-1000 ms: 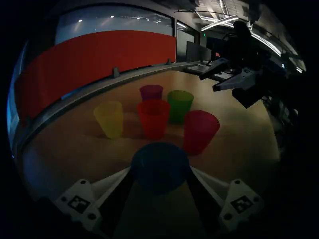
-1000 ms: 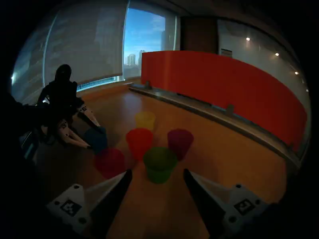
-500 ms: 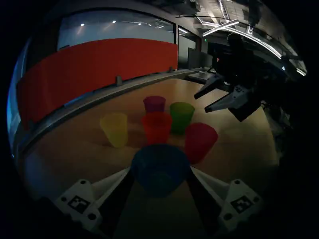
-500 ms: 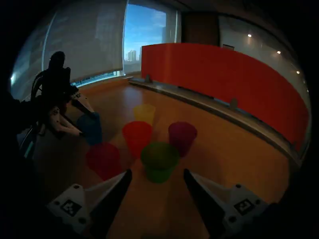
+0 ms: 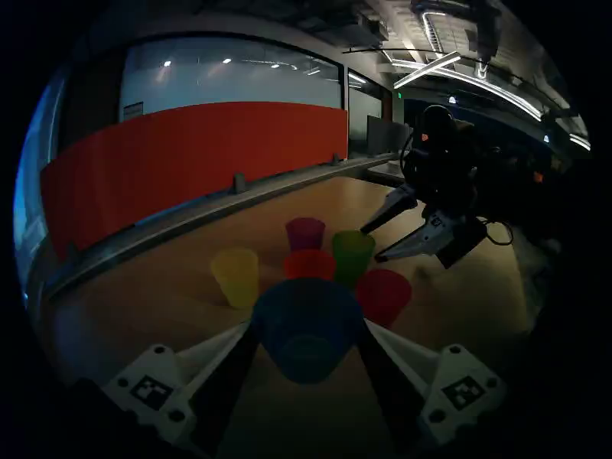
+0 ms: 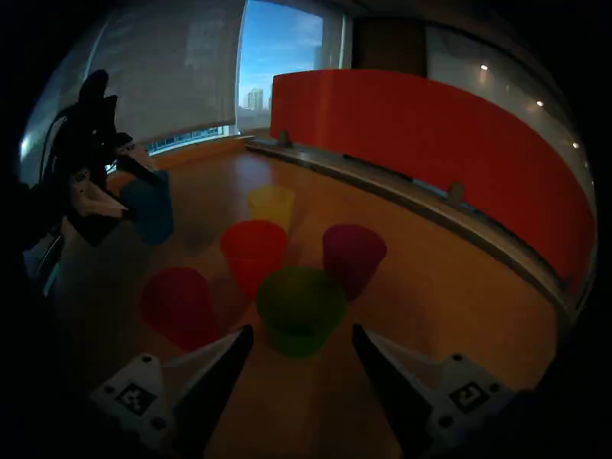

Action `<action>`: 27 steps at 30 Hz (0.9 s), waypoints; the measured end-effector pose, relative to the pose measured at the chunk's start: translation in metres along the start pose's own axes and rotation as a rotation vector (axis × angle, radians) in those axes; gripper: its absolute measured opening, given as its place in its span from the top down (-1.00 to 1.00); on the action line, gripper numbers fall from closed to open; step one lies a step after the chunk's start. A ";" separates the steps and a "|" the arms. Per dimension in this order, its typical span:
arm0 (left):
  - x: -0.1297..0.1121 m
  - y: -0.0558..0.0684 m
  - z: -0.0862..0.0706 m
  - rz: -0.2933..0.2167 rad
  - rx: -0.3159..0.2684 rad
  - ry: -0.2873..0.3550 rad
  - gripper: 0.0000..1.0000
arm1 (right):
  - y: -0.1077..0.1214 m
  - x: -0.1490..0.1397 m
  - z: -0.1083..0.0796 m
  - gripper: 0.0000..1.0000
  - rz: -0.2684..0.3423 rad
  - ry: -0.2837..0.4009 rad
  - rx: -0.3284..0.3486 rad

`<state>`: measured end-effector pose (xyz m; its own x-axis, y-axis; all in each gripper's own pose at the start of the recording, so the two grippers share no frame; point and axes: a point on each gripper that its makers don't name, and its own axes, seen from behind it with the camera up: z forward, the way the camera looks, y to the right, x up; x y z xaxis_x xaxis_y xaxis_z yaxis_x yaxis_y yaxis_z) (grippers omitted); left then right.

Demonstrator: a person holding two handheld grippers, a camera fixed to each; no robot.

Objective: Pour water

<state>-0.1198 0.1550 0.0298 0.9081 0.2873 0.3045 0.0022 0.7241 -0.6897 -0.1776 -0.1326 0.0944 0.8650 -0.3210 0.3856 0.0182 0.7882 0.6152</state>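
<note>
You held blue cup [image 5: 307, 340] lifted.
Left gripper [image 5: 306, 325] clamped it near green cup [image 6: 300, 304]; right gripper [image 6: 301, 330] jaws stood apart, facing green cup.

The left gripper [image 5: 307, 327] reaches in from 6 o'clock in the left gripper view, with both pale fingers pressed against the sides of a blue cup [image 5: 306, 306]. In the right gripper view it appears at 10 o'clock, raised, with the cup clamped at its tips. The right gripper [image 6: 301, 330] enters its own view from 6 o'clock with its fingers spread and gripping nothing; in the left gripper view it is at 2 o'clock, with its fingers apart and slanting down toward 8 o'clock.
</note>
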 end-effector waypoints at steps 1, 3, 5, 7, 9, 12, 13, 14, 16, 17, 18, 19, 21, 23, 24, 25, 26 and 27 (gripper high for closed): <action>0.002 0.000 -0.001 -0.001 0.002 0.005 -0.72 | 0.000 0.000 0.002 -0.99 -0.001 -0.001 0.000; 0.005 -0.001 -0.004 -0.004 0.007 0.015 -0.72 | 0.000 0.000 0.007 -0.99 -0.001 -0.002 0.000; 0.008 -0.001 -0.007 -0.008 0.010 0.024 -0.71 | 0.000 0.001 0.011 -0.99 0.001 -0.003 0.001; 0.010 0.000 -0.009 -0.013 0.009 0.032 -0.71 | 0.000 0.002 0.015 -0.99 0.003 -0.003 0.004; 0.012 0.000 -0.011 -0.017 0.009 0.038 -0.71 | 0.000 0.003 0.019 -1.00 0.005 -0.003 0.007; 0.014 0.000 -0.015 -0.019 0.013 0.047 -0.71 | 0.001 0.006 0.024 -1.00 0.001 0.000 0.007; 0.014 0.000 -0.016 -0.018 0.015 0.050 -0.71 | 0.002 0.006 0.025 -0.99 0.000 0.000 0.005; 0.015 0.000 -0.017 -0.017 0.017 0.052 -0.72 | 0.002 0.007 0.027 -0.99 -0.002 0.000 0.003; 0.016 -0.001 -0.019 -0.016 0.020 0.056 -0.72 | 0.003 0.008 0.029 -1.00 -0.004 -0.001 0.002; 0.016 -0.001 -0.019 -0.016 0.022 0.057 -0.71 | 0.004 0.008 0.030 -1.00 -0.005 -0.002 0.001; 0.016 -0.001 -0.020 -0.016 0.023 0.059 -0.71 | 0.004 0.008 0.031 -1.00 -0.006 -0.003 0.001; 0.016 -0.002 -0.020 -0.018 0.024 0.060 -0.71 | 0.004 0.009 0.032 -1.00 -0.008 -0.003 0.002; 0.016 -0.002 -0.021 -0.020 0.024 0.062 -0.71 | 0.003 0.009 0.034 -1.00 -0.013 -0.004 0.002; 0.016 -0.003 -0.022 -0.021 0.026 0.063 -0.71 | 0.003 0.009 0.036 -0.96 -0.018 -0.004 -0.001; 0.016 -0.003 -0.022 -0.022 0.026 0.064 -0.72 | 0.003 0.009 0.036 -0.92 -0.020 -0.003 -0.001; 0.016 -0.003 -0.022 -0.023 0.026 0.065 -0.72 | 0.003 0.009 0.037 -0.89 -0.021 -0.001 -0.002; 0.016 -0.003 -0.022 -0.024 0.027 0.067 -0.72 | 0.003 0.009 0.038 -0.86 -0.022 0.001 -0.002; 0.016 -0.003 -0.022 -0.025 0.027 0.068 -0.71 | 0.003 0.009 0.038 -0.84 -0.022 0.003 -0.002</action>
<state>-0.0960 0.1437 0.0228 0.9344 0.2262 0.2754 0.0148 0.7475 -0.6641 -0.1889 -0.1530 0.1256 0.8658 -0.3366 0.3702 0.0382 0.7822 0.6219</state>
